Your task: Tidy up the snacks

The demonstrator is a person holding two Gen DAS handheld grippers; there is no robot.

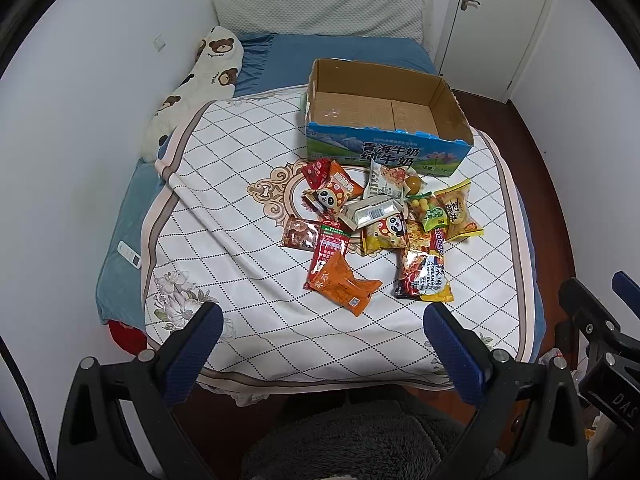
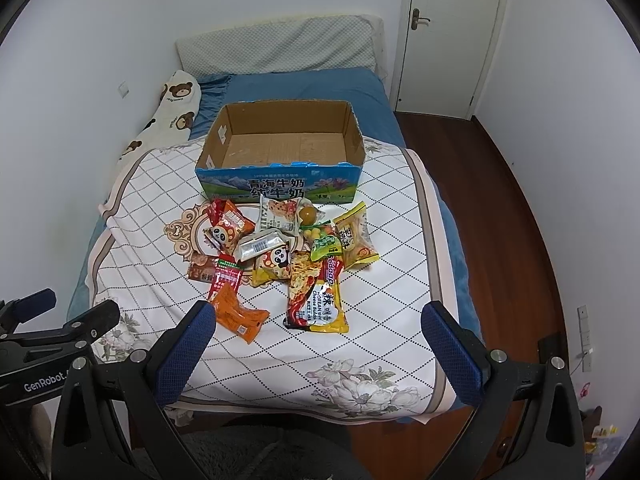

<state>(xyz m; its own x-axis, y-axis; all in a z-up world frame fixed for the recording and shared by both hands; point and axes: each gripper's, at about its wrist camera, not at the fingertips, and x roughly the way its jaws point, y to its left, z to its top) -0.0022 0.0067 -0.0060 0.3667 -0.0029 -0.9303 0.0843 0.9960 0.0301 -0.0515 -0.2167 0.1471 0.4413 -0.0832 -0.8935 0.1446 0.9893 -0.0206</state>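
Both grippers, left [image 1: 324, 326] & right [image 2: 316, 324], wide open, holding nothing, w/ snacks [image 1: 380, 228] piled on bed [image 1: 248, 200], empty box [image 1: 384, 116] at 12 o'clock behind pile.

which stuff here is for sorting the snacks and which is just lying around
For the job: snack packets, empty cardboard box, left gripper, right gripper.
Just lying about: bear pillow, remote, grey pillow.

The small white device [image 1: 129, 254] at nine o'clock is too small to identify. Overlapping snack packets [image 2: 276, 258] hide each other's labels. The right gripper [image 1: 600, 300] is cut off at three o'clock.
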